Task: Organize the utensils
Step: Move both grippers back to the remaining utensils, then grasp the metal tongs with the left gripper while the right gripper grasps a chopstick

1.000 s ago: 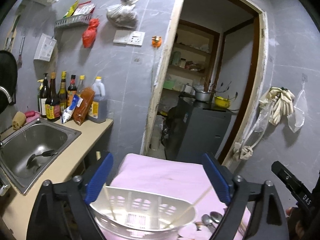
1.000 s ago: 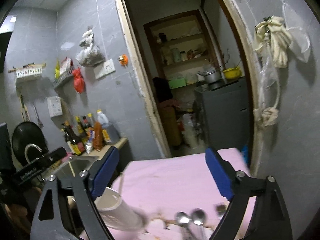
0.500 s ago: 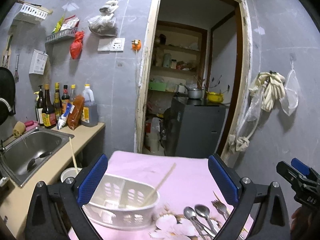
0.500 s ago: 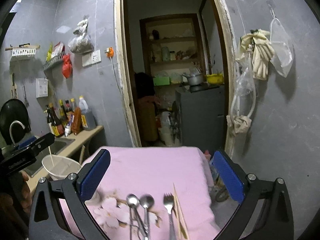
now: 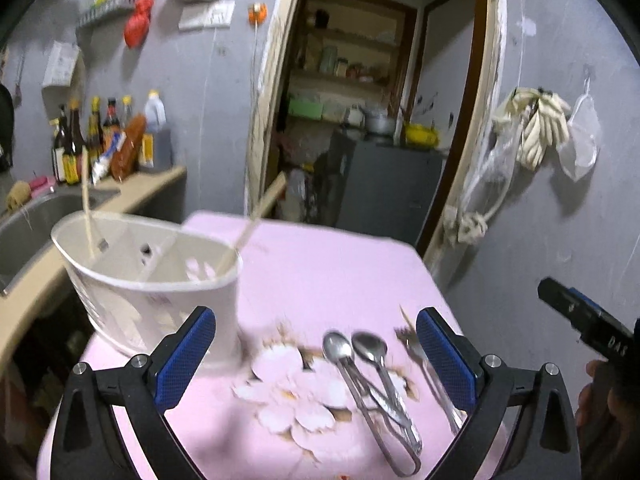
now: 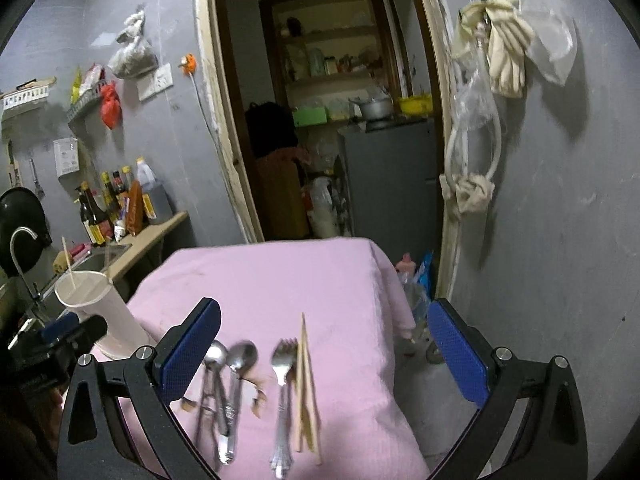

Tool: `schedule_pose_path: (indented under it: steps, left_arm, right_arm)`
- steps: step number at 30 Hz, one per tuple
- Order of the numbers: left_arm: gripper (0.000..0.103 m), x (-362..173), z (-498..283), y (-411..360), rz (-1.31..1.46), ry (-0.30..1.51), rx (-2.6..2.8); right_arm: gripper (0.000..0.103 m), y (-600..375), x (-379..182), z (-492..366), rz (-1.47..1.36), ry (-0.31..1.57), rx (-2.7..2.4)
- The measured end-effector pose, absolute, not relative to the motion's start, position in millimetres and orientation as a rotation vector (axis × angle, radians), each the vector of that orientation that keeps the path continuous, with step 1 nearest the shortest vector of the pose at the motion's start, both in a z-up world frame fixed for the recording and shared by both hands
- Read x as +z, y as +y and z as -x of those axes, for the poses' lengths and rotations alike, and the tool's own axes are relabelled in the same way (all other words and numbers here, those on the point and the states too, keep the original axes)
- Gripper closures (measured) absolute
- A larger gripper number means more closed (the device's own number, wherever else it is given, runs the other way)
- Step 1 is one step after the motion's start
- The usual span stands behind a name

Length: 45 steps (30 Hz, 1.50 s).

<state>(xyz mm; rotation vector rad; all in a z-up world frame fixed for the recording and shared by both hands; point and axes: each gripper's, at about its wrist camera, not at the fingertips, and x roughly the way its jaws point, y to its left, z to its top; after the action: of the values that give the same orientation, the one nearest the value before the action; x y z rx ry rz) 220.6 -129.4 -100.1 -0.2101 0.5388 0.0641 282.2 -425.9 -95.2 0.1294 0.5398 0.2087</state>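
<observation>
A white plastic utensil holder (image 5: 148, 276) stands at the left of a pink-clothed table (image 5: 320, 264); two chopsticks (image 5: 250, 226) lean in it. It also shows in the right wrist view (image 6: 100, 304). Two spoons (image 5: 368, 376) and a fork (image 5: 428, 376) lie on the cloth to its right. In the right wrist view the spoons (image 6: 224, 384), fork (image 6: 282, 384) and a pair of chopsticks (image 6: 306, 388) lie side by side. My left gripper (image 5: 316, 354) is open and empty above the spoons. My right gripper (image 6: 324, 348) is open and empty above the fork and chopsticks.
A counter with a steel sink (image 5: 36, 216) and sauce bottles (image 5: 100, 140) is to the left of the table. An open doorway (image 6: 340, 120) with a grey cabinet (image 6: 392, 176) lies beyond it. The right wall (image 6: 560, 200) is close to the table's right edge.
Both grippers have pulled back and tilted down, so the table and the utensils on it have come into view. The holder now sits at the left of both views.
</observation>
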Motion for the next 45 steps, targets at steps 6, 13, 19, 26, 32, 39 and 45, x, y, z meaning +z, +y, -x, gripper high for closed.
schedule_pose_path:
  steps: [6, 13, 19, 26, 32, 39, 45]
  left_arm:
    - [0.002, -134.6, -239.3, -134.0, 0.239, 0.633, 0.05]
    - [0.008, -162.0, -256.2, -143.5, 0.229, 0.707, 0.045]
    - [0.025, -180.8, -270.7, -154.7, 0.213, 0.791, 0.019]
    - [0.049, -195.6, -288.5, -159.6, 0.225, 0.905, -0.015]
    - [0.055, -197.1, -297.4, -169.4, 0.233, 0.959, -0.058]
    - [0.07, -196.0, -306.2, -165.3, 0.282, 1.0, -0.056]
    - [0.082, -198.2, -313.3, -154.5, 0.366, 1.039, -0.052]
  right_arm:
    - [0.003, -427.0, -127.6, -306.0, -0.141, 0.61, 0.232]
    - [0.037, -414.0, -170.0, -335.1, -0.134, 0.71, 0.283]
    - [0.064, -398.7, -201.5, -353.7, -0.112, 0.818, 0.332]
    - [0.071, -386.3, -215.1, -355.0, -0.073, 0.88, 0.385]
    - [0.071, -386.1, -218.5, -356.5, -0.088, 0.894, 0.396]
    - [0.078, -389.5, -220.6, -360.0, -0.083, 0.919, 0.415]
    - [0.078, -381.1, -221.6, -365.6, -0.041, 0.95, 0.428]
